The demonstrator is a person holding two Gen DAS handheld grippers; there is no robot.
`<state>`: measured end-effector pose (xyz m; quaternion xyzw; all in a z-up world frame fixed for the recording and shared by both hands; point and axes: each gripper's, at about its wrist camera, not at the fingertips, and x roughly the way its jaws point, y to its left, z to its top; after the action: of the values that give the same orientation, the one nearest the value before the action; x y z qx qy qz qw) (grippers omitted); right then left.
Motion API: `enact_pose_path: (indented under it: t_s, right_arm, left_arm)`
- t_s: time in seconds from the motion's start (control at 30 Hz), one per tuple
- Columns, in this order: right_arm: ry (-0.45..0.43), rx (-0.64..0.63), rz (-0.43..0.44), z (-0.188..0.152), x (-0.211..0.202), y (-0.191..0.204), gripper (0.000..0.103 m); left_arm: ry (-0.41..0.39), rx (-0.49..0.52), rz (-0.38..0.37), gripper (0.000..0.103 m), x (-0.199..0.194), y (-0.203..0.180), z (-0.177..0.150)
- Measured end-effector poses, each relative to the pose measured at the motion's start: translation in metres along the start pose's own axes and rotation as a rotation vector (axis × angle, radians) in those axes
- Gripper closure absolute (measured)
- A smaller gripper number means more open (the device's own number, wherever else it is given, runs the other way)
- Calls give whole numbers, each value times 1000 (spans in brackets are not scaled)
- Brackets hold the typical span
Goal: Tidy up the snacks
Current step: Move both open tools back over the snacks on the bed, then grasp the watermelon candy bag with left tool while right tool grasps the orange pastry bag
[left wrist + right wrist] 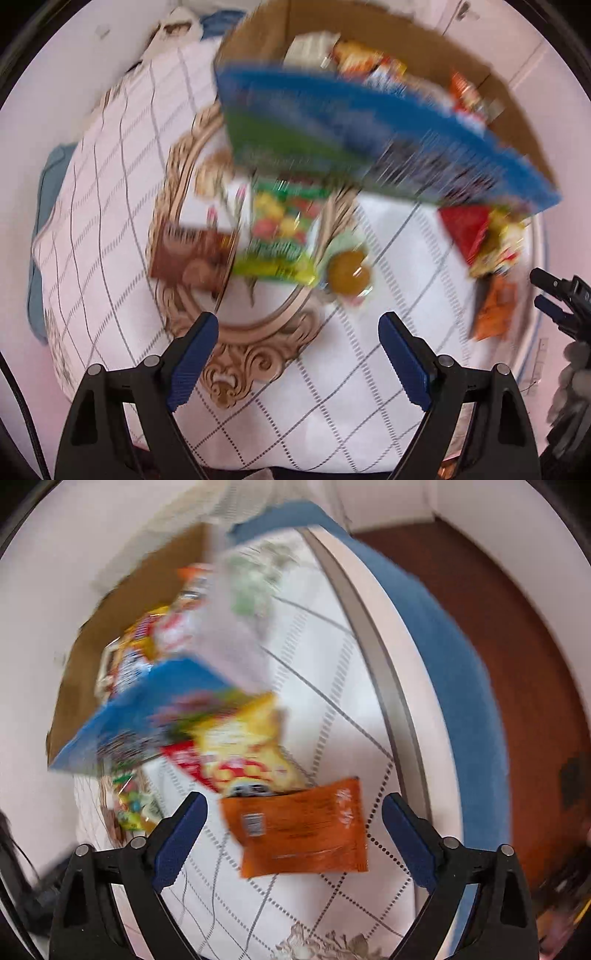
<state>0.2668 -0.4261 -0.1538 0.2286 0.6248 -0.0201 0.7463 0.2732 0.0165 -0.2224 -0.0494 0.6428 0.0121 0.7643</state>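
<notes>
A cardboard box [424,40] at the back holds several snack packs; a big blue and green carton [332,140] leans at its front edge. On the checked tablecloth lie a brown biscuit box [188,254], a green candy bag [284,229], a round jelly cup [349,273], a red and yellow bag [484,236] and an orange packet [495,310]. My left gripper [297,354] is open and empty above the cloth. My right gripper [293,830] is open, with the orange packet [303,830] lying between its fingers, untouched. The yellow bag [240,746] and blue carton [147,716] lie beyond it.
The tablecloth [369,387] has an ornate tan oval print [251,354]. The table's rim [373,657] and a blue chair seat [454,672] lie to the right, over a brown floor. Both views are motion-blurred. The right gripper shows at the right edge of the left wrist view [554,295].
</notes>
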Motion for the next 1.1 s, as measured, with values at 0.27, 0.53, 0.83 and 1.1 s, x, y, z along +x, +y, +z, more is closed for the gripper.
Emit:
enact_pose_path:
  t_s: [0.27,0.53,0.83,1.1]
  right_arm:
    - [145,-5,117,-47,31,7,33]
    - [69,-360,80,-87,-10,73,13]
    - [203,-869,-341,-84,63,106,13]
    - [338,-302,-55,-62,70,75,20]
  left_arm:
    - [30,-54,34,14,12,24,-7]
    - [18,-32,72,14,18,30,19]
    - [83,60,89,14,53,15,45]
    - [146,37,30,14,74,10,54]
